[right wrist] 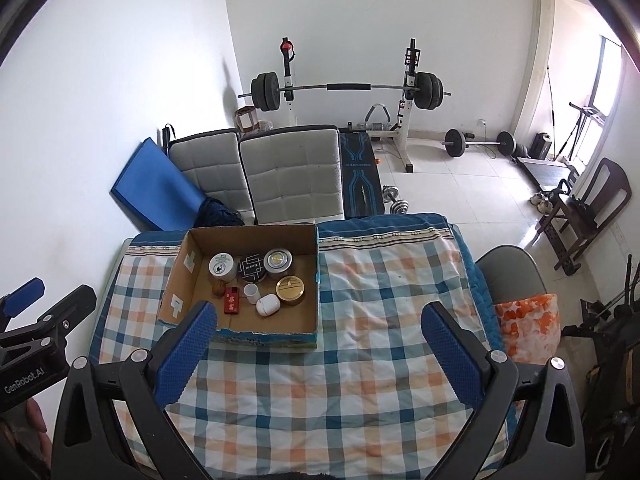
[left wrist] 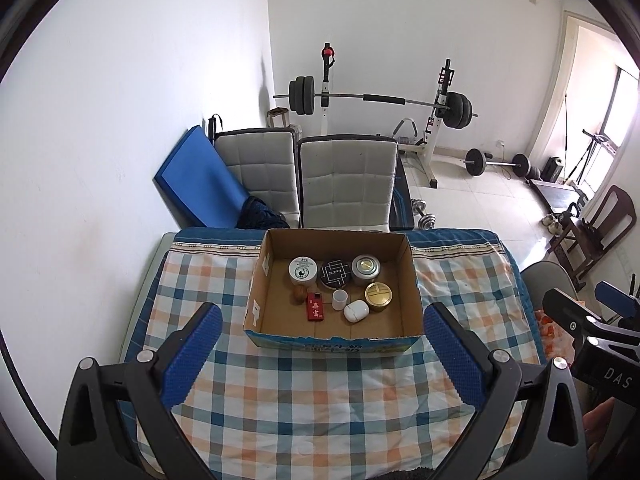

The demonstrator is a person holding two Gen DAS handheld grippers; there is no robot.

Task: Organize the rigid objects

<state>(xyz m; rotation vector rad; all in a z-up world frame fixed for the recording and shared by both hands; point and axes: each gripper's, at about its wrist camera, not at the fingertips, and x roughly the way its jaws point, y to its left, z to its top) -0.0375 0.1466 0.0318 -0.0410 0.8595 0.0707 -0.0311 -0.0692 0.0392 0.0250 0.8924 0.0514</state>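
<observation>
Both the left gripper (left wrist: 322, 352) and right gripper (right wrist: 318, 350) hang wide open and empty over the checkered cloth (left wrist: 320, 400), tins and small bits packed in the cardboard box (left wrist: 256, 280), bare cloth all around it.

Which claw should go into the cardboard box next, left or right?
Left, probably. The left claw is open and lined up on the cardboard box. The right claw, also open, faces bare checked cloth; the box sits off to its left.
</observation>
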